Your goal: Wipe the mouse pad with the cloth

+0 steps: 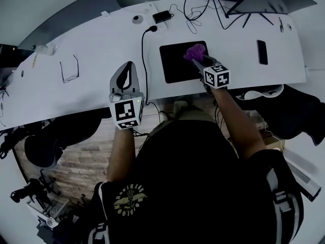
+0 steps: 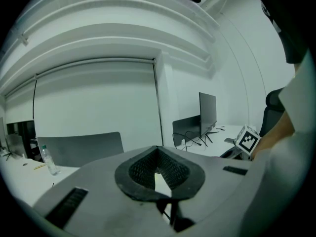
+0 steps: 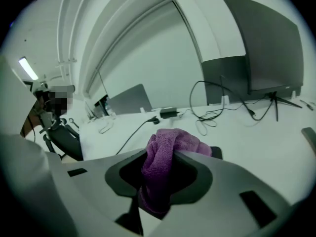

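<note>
The left gripper (image 1: 131,66) is held over the near edge of the table (image 1: 96,39), its fingers brought together at the tips with nothing between them. To its right, the black mouse pad (image 1: 175,67) is laid flat near the middle of the table. The purple cloth (image 1: 195,51) is pressed onto the pad's far right part, clamped between the fingers of the right gripper (image 1: 199,59).

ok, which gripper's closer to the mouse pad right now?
Right. The right gripper, jaws shut on the purple cloth, is over the mouse pad. The left gripper is off to the pad's left, near the desk's front edge, jaws together, empty.
</note>
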Demonstrator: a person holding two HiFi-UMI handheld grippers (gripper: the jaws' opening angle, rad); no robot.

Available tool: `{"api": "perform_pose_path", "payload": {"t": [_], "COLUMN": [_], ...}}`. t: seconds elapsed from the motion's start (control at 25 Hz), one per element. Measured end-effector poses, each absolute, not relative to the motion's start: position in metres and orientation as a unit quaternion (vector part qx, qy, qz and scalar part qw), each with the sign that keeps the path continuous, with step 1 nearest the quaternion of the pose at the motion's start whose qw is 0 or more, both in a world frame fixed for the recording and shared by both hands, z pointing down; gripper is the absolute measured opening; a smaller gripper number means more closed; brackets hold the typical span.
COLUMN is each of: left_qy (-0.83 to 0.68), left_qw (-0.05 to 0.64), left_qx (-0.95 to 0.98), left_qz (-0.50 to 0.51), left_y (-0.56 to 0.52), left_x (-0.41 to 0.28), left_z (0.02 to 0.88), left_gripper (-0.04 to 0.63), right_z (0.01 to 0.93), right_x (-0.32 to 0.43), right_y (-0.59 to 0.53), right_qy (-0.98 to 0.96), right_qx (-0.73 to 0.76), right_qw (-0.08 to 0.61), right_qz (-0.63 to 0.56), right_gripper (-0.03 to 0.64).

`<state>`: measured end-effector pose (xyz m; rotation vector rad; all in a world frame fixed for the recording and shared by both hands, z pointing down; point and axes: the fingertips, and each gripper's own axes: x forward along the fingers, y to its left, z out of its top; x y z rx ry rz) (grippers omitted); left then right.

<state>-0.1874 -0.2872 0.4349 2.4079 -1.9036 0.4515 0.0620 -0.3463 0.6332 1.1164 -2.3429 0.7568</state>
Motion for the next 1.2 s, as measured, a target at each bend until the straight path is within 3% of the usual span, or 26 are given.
{"api": "perform_pose_path", "payload": {"t": [0.2, 0.48, 0.68, 1.2], "left_qy": [-0.613, -0.616, -0.615, -0.599], "left_qw": [0.015, 0.014, 0.023, 0.005], "left_qx": [0.776, 0.772, 0.770, 0.786], "left_qz": [0.146, 0.157, 0.169, 0.156], "left_y": [-0.264, -0.230, -0.216, -0.211], "left_x": [-0.199, -0.225, -0.236, -0.220], "left_z": [0.433, 0.432, 0.439, 0.431], "left_gripper": [0.002, 0.002, 0.002, 0.002], "right_z": [0.636, 0.694, 0.729, 0.740], "right_x": [-0.017, -0.058, -0.061, 0.011], "right_y": [-0.303, -0.277, -0.270, -0.280], "right_qy": [-0.876, -0.856, -0.830, -0.795], "right_qx": [0.326, 0.315, 0.326, 0.389], "right_qw": [0.221, 0.295, 0.361, 0.358], "right_qz": [0.279, 0.284, 0.274, 0.298], "right_gripper": [0.114, 0.114, 0.114, 0.110]}}
